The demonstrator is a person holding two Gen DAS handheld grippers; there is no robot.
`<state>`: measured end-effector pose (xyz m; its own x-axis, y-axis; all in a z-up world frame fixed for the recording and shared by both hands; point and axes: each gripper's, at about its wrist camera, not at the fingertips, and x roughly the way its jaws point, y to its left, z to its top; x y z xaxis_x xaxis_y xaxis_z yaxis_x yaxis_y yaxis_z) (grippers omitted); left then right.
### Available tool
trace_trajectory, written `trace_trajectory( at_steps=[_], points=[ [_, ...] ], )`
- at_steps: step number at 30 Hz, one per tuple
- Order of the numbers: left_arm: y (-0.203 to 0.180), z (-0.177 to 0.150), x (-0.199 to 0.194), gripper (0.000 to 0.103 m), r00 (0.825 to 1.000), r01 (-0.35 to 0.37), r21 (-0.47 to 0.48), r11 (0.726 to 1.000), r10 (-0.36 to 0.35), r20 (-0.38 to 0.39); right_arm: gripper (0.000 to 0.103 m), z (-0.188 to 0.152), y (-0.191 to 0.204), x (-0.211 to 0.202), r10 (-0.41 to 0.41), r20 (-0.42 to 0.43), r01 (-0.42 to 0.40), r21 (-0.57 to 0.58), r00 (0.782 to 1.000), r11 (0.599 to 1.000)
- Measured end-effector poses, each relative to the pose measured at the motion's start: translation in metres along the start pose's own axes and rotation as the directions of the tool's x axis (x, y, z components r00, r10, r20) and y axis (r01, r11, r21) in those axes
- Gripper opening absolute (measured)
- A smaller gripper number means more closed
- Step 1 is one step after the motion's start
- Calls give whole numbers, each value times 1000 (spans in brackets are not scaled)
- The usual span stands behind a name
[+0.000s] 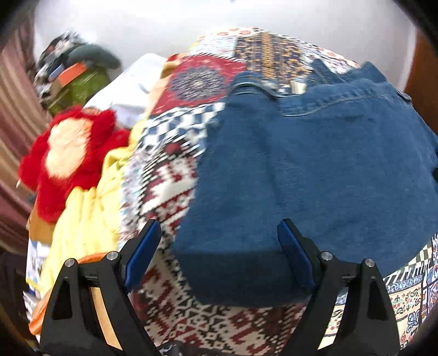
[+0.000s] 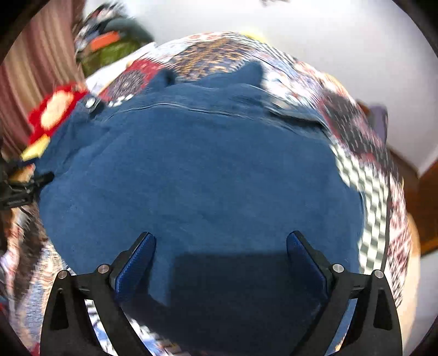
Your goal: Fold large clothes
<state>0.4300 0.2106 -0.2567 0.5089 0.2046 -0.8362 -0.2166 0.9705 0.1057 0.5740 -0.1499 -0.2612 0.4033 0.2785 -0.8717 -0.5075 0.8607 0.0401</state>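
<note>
One patchwork bedspread (image 1: 175, 169) covers the bed, and on it lies one blue denim garment (image 1: 314, 175), spread flat with its collar end pointing toward the far wall. Beside it sits one red furry toy (image 1: 68, 153). Two tools hover over the denim's near edge, the left tool (image 1: 219, 257) and the right tool (image 2: 221, 260), both released and holding nothing.

Denim garment (image 1: 314, 169) lies on patterned bedspread (image 1: 169, 169) (jaws wide apart).

I judge this a home, most likely a bedroom. A patchwork bedspread (image 1: 175, 153) covers a bed; loose clothes (image 1: 79, 219) and a red plush toy (image 1: 68, 153) are heaped beside it. Striped curtains (image 1: 13, 109) and a plain white wall (image 1: 164, 24) stand behind.
</note>
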Motion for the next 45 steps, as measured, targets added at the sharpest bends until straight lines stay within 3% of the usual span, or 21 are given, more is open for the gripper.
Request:
trace_trajectory(
  at_steps=[6, 10, 13, 18, 22, 27, 29, 32, 36, 38, 40, 42, 45],
  points=[
    [25, -8, -4, 88, 999, 30, -111, 993, -31, -10, 97, -16, -50, -16, -137, -11, 137, 49, 991, 989],
    [28, -11, -4, 88, 999, 37, -149, 988, -38, -5, 97, -26, -86, -22, -75, -38, 81, 199, 996, 977],
    [24, -12, -6, 88, 1000, 20, -147, 989, -21, -8, 97, -26, -94, -25, -68, -37, 74, 238, 997, 968],
    [22, -10, -20, 87, 1000, 26, -169, 985, -27, -3, 97, -20, -73, -42, -88, 14, 84, 191, 996, 978],
    [16, -11, -49, 87, 994, 96, -206, 974, -82, 73, 97, -9, -43, -62, -70, 92, 58, 132, 993, 990],
    [1, -21, -62, 87, 982, 180, -234, 955, -162, 94, 97, 8, 2, -81, -9, 179, -3, 64, 984, 998],
    [-2, -26, -58, 87, 972, 233, -266, 935, -218, 86, 97, 13, 22, -82, 25, 195, -32, 33, 981, 999],
    [-8, -39, -43, 87, 936, 348, -336, 875, -347, 66, 97, 16, 50, -74, 48, 196, -44, -23, 979, 999],
    [-23, -46, -20, 87, 919, 372, -355, 858, -394, 13, 97, 13, 76, -51, 23, 155, -11, -79, 988, 997],
    [-27, -47, -9, 87, 892, 424, -382, 821, -452, 20, 97, 9, 83, -34, 18, 120, -7, -92, 993, 996],
    [-25, -45, -3, 89, 876, 454, -412, 790, -480, 44, 97, 5, 88, -17, 3, 74, 5, -107, 997, 994],
    [-21, -45, 5, 90, 856, 487, -441, 754, -512, 71, 97, 1, 89, -3, -14, 35, 18, -120, 999, 993],
    [-11, -47, 29, 90, 797, 556, -518, 650, -595, 108, 97, -1, 84, 3, 11, 24, -8, -92, 1000, 996]
  ],
)
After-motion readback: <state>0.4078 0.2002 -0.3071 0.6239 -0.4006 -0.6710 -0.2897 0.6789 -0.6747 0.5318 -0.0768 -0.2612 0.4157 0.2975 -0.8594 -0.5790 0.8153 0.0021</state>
